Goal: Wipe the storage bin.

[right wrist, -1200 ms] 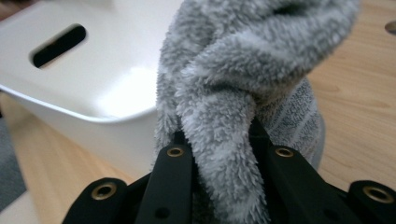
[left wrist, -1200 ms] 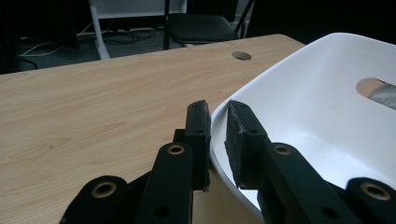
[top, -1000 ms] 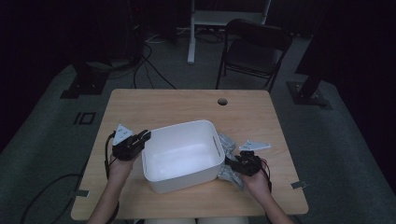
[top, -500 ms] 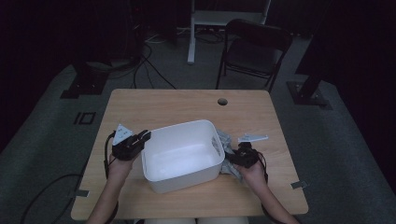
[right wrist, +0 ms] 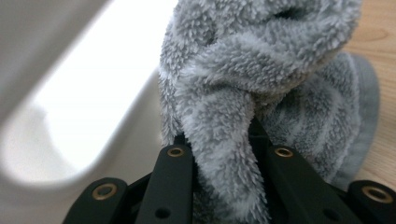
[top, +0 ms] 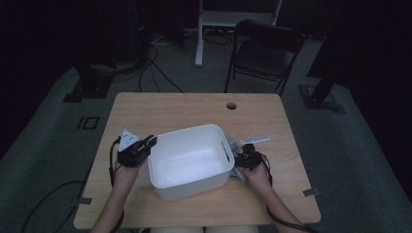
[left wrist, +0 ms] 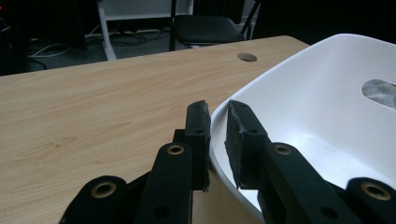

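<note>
Bin-loading is the step I judge to be in hand. From the high view, the white bin (top: 189, 160) sits toward the near edge of the table (top: 194, 104), about midway between its left and right edges. My left gripper (top: 145, 145) is at the bin's left wall, and my right gripper (top: 243, 159) is just outside its right wall, on the grey towel (top: 233, 145) that lies bunched between the bin and the table's right edge.

Left gripper view: the jaws straddle the bin's rim (left wrist: 224, 116), one pad outside, one inside, with a narrow gap on each side, so I read them as a little apart and not yet pinching. The bin's inside looks bare.

Right gripper view: the jaws are clamped on a thick fold of the fluffy towel (right wrist: 233, 140), which bulges up between them; the bin's handle opening (right wrist: 93, 98) is close beside it.

Next, I think, I need to steady the bin with the left, lift the towel above the right wall, carry it over the rim, and release it inside without dragging the bin.
</note>
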Demonstrator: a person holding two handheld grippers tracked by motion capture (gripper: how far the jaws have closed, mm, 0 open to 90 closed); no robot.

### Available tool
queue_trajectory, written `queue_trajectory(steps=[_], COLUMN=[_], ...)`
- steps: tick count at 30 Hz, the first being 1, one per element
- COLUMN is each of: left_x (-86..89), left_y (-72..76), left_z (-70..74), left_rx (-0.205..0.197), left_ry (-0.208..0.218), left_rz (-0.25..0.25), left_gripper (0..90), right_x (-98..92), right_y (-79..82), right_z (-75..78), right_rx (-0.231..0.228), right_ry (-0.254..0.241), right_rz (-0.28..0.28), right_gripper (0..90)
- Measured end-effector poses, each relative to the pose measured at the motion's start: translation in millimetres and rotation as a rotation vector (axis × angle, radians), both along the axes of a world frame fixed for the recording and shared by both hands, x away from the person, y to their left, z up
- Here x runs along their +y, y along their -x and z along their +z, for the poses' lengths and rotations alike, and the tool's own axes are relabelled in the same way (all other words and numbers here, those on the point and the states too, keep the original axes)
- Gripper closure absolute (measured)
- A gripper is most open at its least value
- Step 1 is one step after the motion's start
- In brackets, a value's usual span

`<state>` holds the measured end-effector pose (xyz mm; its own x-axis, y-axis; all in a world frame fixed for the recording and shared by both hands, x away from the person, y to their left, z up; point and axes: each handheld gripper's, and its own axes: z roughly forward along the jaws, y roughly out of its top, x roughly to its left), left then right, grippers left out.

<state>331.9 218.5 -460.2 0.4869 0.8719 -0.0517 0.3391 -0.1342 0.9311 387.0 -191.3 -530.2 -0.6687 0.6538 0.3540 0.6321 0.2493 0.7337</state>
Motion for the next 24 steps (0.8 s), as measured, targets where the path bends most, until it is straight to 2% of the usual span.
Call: queue_trajectory(steps=[3, 8, 11, 15, 16, 21, 24], left_x=[1.9, 4.8, 7.1, 9.8, 10.6, 19.3, 23.0], left_y=[-0.6, -1.8, -2.8, -2.9, -2.1, -0.1, -3.8], left_z=[0.0, -0.2, 0.8, 0.3, 1.6, 14.3, 19.1], left_rx=[0.004, 0.022, 0.035, 0.043, 0.038, 0.001, 0.011], left_ry=[0.005, 0.034, 0.036, 0.054, 0.054, 0.088, 0.094], left_rz=[-0.014, -0.03, -0.054, -0.106, -0.103, -0.107, -0.126], left_gripper=[79.0, 78.6, 78.4, 63.6, 59.3, 52.3, 46.3], right_x=[-0.6, -4.6, -14.8, -35.1, -41.0, -68.1, -78.0], right_y=[-1.1, 3.2, 8.6, 19.8, 23.3, 44.0, 57.6], right_z=[-0.3, 13.8, 27.9, 43.8, 46.6, 53.0, 53.1], right_rx=[0.004, -0.051, -0.089, -0.122, -0.128, -0.154, -0.176], right_ry=[0.002, 0.027, 0.006, -0.017, -0.02, -0.026, -0.017], right_rz=[0.001, -0.019, -0.038, -0.07, -0.079, -0.129, -0.148], right_gripper=[78.6, 78.3, 78.2, 78.1, 78.1, 78.0, 77.9])
